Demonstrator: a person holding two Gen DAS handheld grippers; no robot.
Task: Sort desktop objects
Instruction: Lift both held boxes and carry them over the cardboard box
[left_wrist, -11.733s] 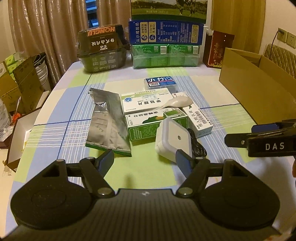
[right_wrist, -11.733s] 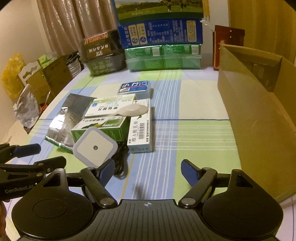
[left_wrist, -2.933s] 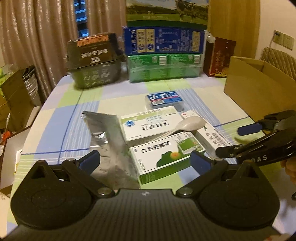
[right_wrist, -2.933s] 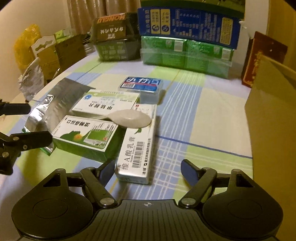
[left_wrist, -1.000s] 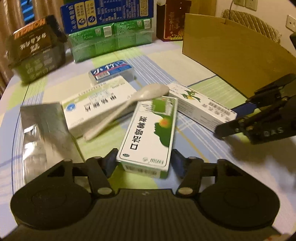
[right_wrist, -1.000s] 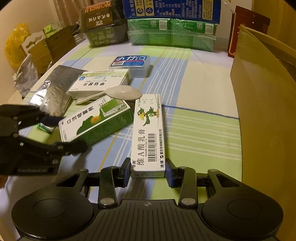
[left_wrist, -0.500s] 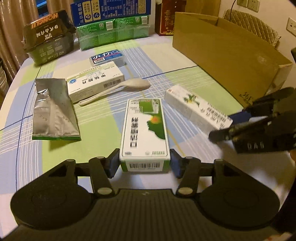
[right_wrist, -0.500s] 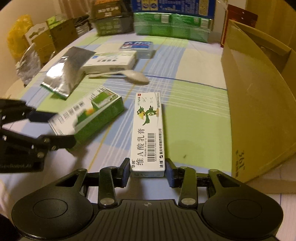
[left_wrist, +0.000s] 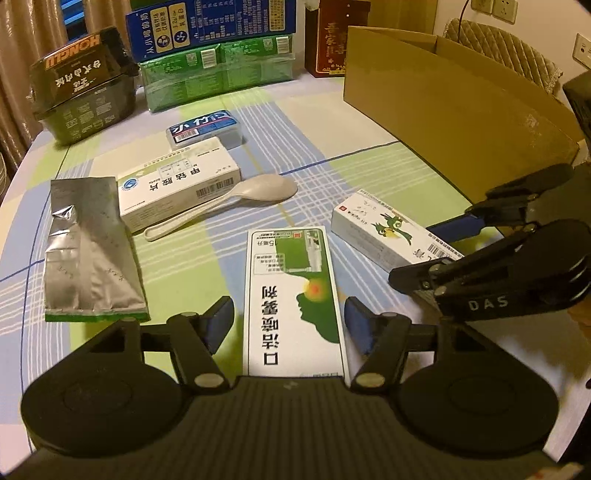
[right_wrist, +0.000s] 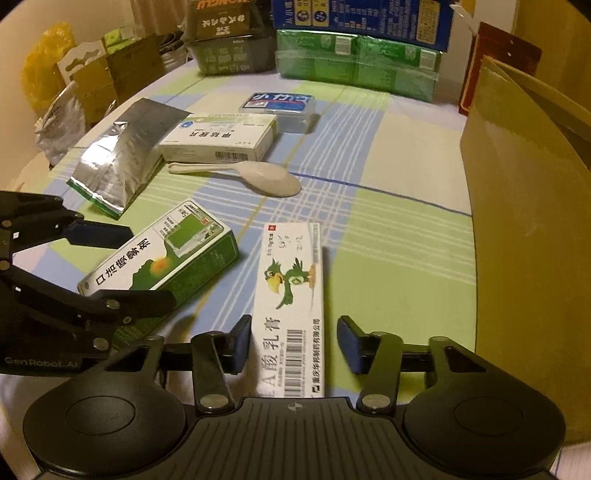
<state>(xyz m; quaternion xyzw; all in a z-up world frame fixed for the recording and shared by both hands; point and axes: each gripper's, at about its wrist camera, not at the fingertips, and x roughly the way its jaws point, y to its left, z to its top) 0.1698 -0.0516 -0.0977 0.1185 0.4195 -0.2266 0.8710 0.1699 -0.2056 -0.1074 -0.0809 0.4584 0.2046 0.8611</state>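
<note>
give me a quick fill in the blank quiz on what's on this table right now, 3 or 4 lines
1. The box lying between the fingers of the left gripper is white and ____.
2. The long white box between the fingers of the right gripper shows a cartoon ____.
3. The pale spoon lies beside the white medicine box, its bowl pointing toward the ____ box at the table's right.
4. Both grippers' jaws are ____, not clamped on the boxes.

Missing words: green; bird; cardboard; open
</note>
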